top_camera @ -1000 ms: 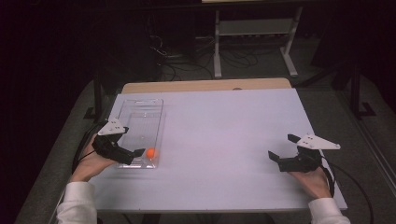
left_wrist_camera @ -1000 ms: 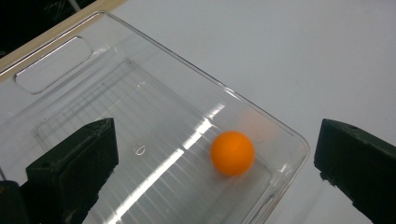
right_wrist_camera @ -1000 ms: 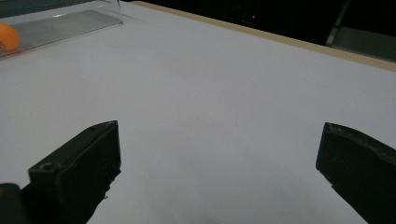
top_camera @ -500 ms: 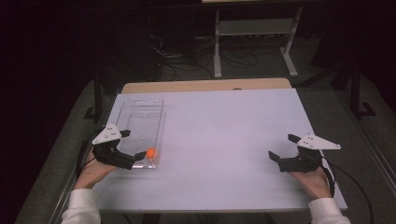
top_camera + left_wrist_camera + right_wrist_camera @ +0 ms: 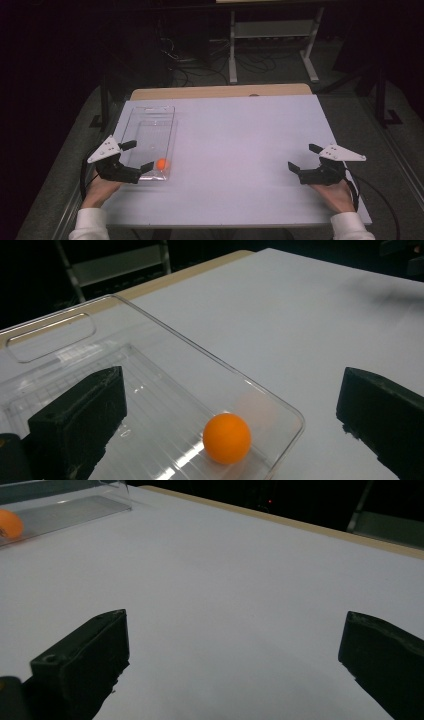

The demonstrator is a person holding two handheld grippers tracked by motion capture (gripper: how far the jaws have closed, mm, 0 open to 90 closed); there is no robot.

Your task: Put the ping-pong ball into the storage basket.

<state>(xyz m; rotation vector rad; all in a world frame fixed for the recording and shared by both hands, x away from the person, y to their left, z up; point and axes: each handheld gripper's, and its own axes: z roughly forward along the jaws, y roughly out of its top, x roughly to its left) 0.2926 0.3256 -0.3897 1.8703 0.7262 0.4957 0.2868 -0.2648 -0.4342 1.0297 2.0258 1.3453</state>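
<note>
Ball (image 5: pixel 161 163) sits in the near right corner of the tray (image 5: pixel 150 112). Left gripper (image 5: pixel 137 156) hangs wide beside it; I'd dip over the wall, then close gently. Right gripper (image 5: pixel 305 157), wide, rests far right.

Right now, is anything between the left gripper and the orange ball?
Partly. The orange ball lies inside the clear tray; the open left gripper straddles the tray's near corner, so its low wall lies between one jaw and the ball.
</note>
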